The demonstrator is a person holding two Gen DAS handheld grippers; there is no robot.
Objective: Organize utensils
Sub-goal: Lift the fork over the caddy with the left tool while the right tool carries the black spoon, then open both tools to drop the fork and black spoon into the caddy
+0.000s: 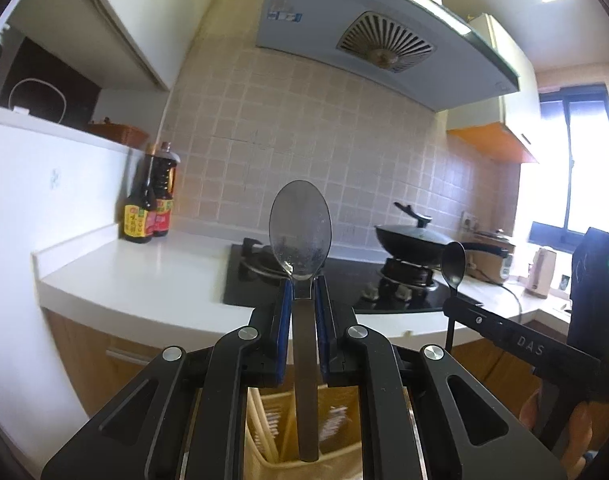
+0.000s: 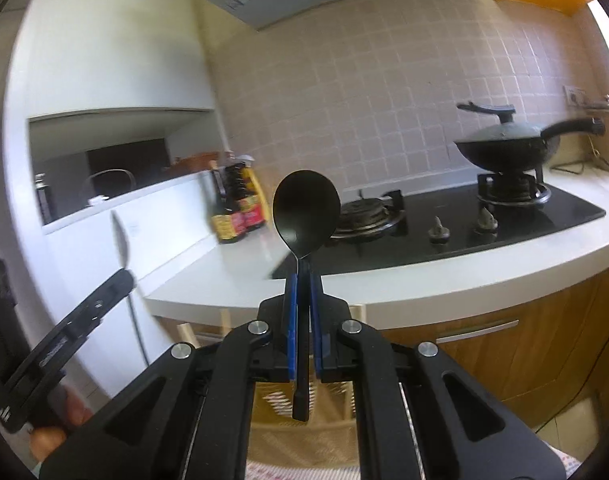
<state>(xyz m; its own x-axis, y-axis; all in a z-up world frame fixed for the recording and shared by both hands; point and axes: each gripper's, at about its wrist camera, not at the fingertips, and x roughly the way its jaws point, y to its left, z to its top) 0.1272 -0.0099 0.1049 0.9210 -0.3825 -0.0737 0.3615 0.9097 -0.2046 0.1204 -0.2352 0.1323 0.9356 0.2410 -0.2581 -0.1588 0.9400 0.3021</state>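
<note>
My left gripper [image 1: 304,284] is shut on the handle of a steel spoon [image 1: 299,228], bowl up, held in the air in front of the stove. My right gripper [image 2: 303,278] is shut on the handle of a black spoon [image 2: 306,204], bowl up. The right gripper with the black spoon [image 1: 453,264] shows at the right of the left wrist view. The left gripper with the steel spoon [image 2: 120,236] shows at the left of the right wrist view. A pale slatted basket [image 1: 272,432] lies below both grippers, partly hidden by them.
A white counter [image 1: 144,276] holds a black gas hob [image 1: 360,280] with a lidded black wok [image 1: 412,236]. Two dark sauce bottles [image 1: 148,208] stand at the counter's back left. Wooden cabinets [image 2: 484,344] run under it. A range hood [image 1: 368,36] hangs above.
</note>
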